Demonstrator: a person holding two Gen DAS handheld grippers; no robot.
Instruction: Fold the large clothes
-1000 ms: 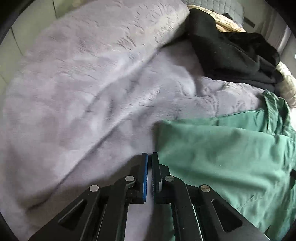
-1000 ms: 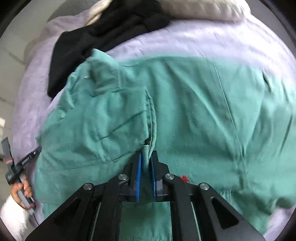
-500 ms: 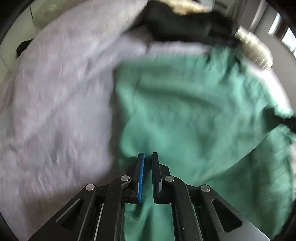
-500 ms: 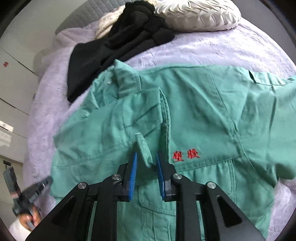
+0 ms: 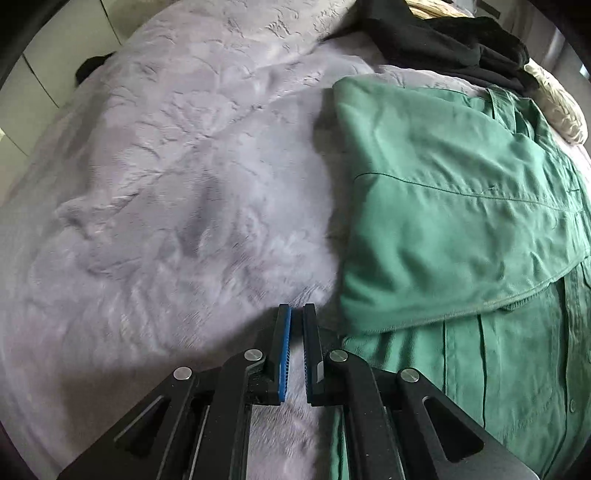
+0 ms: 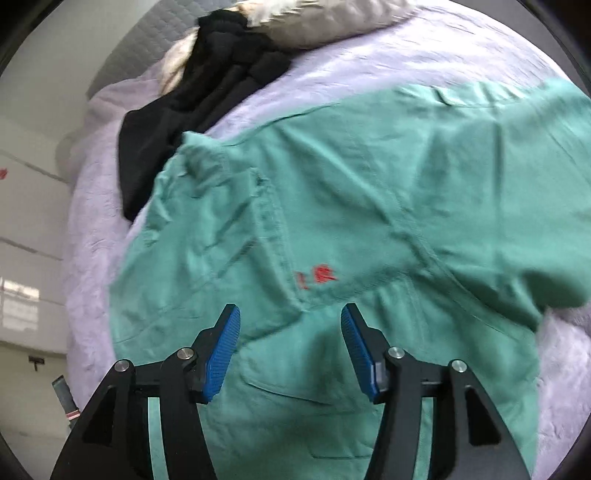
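A large green work shirt (image 6: 369,206) with red embroidered characters lies spread on a lilac bed cover (image 5: 166,184). Its left sleeve and side are folded in over the body, seen in the left wrist view (image 5: 443,206). My left gripper (image 5: 296,314) is shut and empty, over the bed cover just left of the shirt's folded edge. My right gripper (image 6: 290,317) is open and empty, a little above the shirt's front near the button placket.
A heap of black clothes (image 6: 207,85) lies at the head of the bed beside a beige pillow (image 6: 332,22); both also show in the left wrist view (image 5: 443,40). White cupboard fronts (image 5: 55,55) stand left of the bed.
My right gripper has let go of the shirt's fold and opened wide. My left gripper swung over the shirt and back to its left edge, staying shut.
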